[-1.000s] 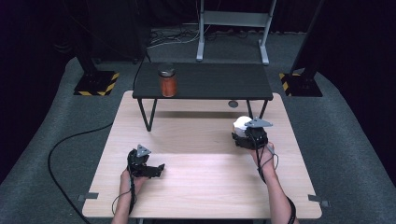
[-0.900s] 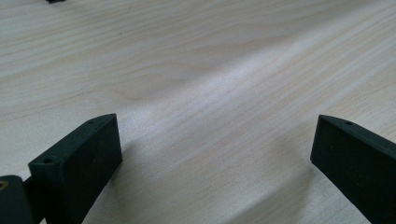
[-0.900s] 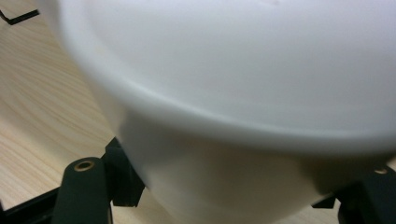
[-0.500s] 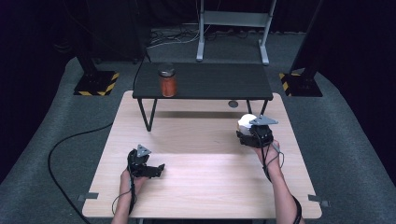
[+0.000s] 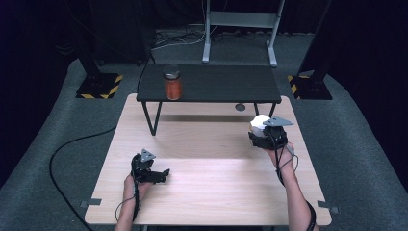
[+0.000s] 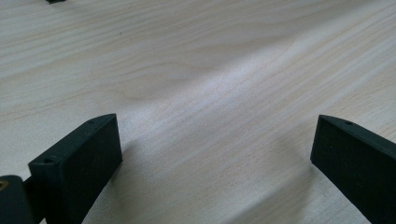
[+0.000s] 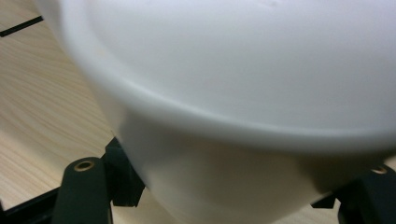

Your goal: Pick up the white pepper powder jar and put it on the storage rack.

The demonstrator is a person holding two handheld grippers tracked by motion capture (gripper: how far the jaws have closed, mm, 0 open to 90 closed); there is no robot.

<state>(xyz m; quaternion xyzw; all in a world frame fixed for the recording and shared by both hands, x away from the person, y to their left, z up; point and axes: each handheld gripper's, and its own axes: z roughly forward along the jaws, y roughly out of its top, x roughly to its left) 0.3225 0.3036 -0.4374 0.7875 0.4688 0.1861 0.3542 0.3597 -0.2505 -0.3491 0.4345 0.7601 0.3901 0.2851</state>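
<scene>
1. The right gripper (image 5: 262, 130) pinches a white bowl-like vessel (image 7: 243, 93) between its jaws, over the far right part of the light wooden table (image 5: 216, 192); whether it is a bowl or a cup is hard to tell, since the close view is blurred
2. The left gripper (image 5: 161, 174) rests near the table's front left with its jaws spread wide over bare wood, holding nothing
3. The step in hand looks like carrying the white vessel, with the grip already made
4. An orange jar (image 5: 172, 83) stands on the low black table (image 5: 226, 86) beyond
5. The next move likely calls for keeping the vessel level and setting it down squarely before the jaws let go
</scene>
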